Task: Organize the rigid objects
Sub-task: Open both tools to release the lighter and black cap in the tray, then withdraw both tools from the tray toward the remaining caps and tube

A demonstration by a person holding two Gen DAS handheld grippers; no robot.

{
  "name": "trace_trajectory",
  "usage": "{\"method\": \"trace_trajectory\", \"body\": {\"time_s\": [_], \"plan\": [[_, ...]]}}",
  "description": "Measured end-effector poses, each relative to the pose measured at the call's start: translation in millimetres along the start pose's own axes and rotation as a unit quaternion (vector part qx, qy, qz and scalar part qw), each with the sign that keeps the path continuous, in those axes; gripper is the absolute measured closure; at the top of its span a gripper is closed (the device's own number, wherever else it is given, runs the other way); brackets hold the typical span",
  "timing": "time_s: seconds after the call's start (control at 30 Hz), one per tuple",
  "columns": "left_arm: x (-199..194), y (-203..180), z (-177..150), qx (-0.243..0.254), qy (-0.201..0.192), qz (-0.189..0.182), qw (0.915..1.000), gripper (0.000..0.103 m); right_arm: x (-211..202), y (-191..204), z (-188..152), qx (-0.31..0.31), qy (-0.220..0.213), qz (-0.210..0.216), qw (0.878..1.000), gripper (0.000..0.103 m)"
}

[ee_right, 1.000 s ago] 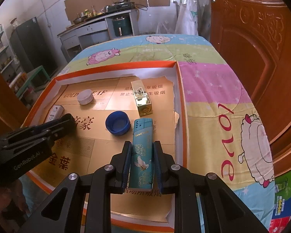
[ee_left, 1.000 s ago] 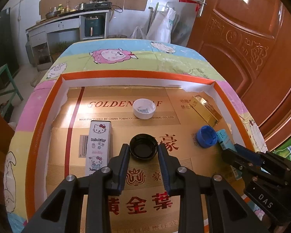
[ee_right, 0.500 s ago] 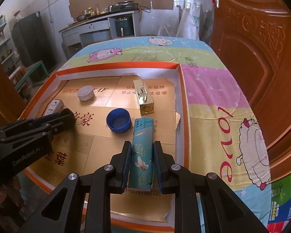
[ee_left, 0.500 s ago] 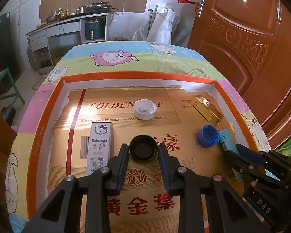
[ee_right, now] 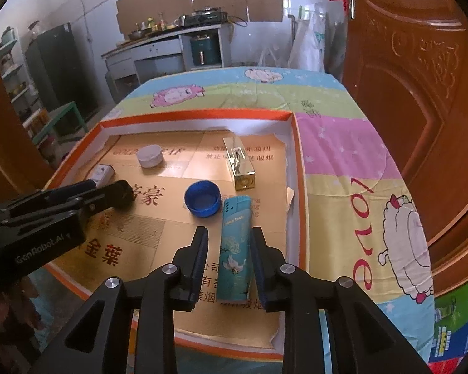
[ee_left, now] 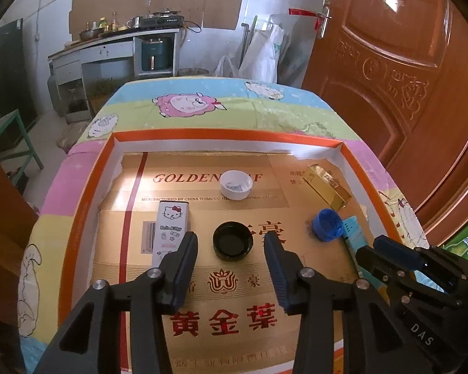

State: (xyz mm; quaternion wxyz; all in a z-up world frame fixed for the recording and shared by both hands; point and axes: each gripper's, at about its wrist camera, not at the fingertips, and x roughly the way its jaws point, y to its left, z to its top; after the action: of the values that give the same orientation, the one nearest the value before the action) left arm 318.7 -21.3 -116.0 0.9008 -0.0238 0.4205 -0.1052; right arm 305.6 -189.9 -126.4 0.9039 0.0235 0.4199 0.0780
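A: We're looking down into the orange-rimmed tray (ee_left: 87,193) lined with gold cardboard, and the left gripper (ee_left: 231,243) has its jaws opening around the black cap (ee_left: 233,243). Clear gaps on both sides, so the pads aren't touching it.

B: The cap sits flat on the cardboard, hollow side up, just right of the Hello Kitty lighter (ee_left: 171,233). The white cap (ee_left: 236,184) lies beyond it.

A: On our right, the right gripper (ee_right: 228,233) has its jaws opening too, with the teal lighter (ee_right: 235,246) lying lengthwise between them on the cardboard. We see a gap along the left pad; the right pad's contact we can't tell.

B: The blue cap (ee_right: 202,198) sits just beside that lighter's far end, hollow up. The gold box (ee_right: 239,163) lies just beyond, near the tray's right wall.
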Motion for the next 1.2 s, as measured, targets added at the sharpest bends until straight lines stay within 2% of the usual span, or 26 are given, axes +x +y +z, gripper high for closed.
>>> {"method": "trace_trajectory", "body": {"time_s": [0.17, 0.23, 0.27, 1.2], "plan": [[-14, -1, 0, 0.000, -0.011, 0.000, 0.9999, 0.059, -12, 0, -2, 0.005, -0.010, -0.007, 1.000, 0.073], [-21, -1, -2, 0.000, -0.014, 0.001, 0.9999, 0.059, -16, 0, -4, 0.007, -0.011, -0.004, 1.000, 0.057], [-24, -2, -3, 0.001, -0.015, 0.003, 0.9999, 0.059, -20, 0, -5, 0.008, -0.012, -0.003, 1.000, 0.056], [-121, 9, -66, -0.019, -0.049, 0.010, 0.9986, 0.059, -115, 19, -58, 0.022, -0.043, -0.006, 0.999, 0.056]]}}
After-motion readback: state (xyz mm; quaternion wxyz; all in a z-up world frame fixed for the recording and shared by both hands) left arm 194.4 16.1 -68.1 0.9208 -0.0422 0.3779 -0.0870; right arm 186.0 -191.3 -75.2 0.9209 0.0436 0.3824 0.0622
